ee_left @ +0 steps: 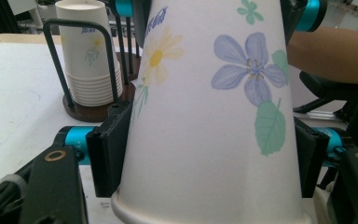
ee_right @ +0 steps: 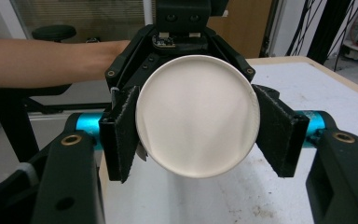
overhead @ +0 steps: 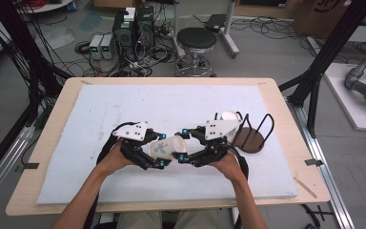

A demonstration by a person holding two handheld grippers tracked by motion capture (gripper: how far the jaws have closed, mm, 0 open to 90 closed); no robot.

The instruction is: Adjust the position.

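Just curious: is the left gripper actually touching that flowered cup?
Touching. In the left gripper view, both black pads of the left gripper press against the cup, one on each side.

Black two-jaw left gripper (overhead: 161,151) and right gripper (overhead: 185,145): white triangular top plates, cyan cylinders, brass-ringed screw holes.

Even, soft indoor light; faint shadows, slightly soft focus.

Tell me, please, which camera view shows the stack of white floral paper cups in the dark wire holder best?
The left gripper view: the stack of white floral paper cups stands there upright in the wire holder, rims countable. The high view shows just its top behind the right gripper. The right gripper view faces the held cup's base instead.
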